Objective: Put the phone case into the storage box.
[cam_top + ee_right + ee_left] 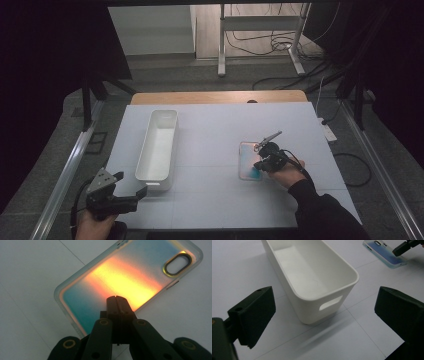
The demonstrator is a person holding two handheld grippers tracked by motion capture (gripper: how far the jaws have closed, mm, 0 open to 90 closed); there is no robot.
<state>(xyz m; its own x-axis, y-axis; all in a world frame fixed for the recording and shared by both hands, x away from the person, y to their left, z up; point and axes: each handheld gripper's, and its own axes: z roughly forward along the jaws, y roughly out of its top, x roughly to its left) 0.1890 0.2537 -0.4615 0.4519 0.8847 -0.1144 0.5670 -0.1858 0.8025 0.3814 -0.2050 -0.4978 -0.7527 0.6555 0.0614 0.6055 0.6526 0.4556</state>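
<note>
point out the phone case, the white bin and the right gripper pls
phone case (pixel 125 277), right gripper view, on the orange band of its back.
white bin (pixel 342 277), left gripper view, on its right inner wall.
right gripper (pixel 116 298), right gripper view, at the tips of its shut jaws, over the case.

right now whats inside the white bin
Nothing shows inside the white bin: its floor and inner walls look bare in the left gripper view. In the high view the near wall hides a strip of floor. The phone case lies on the table, apart.
</note>
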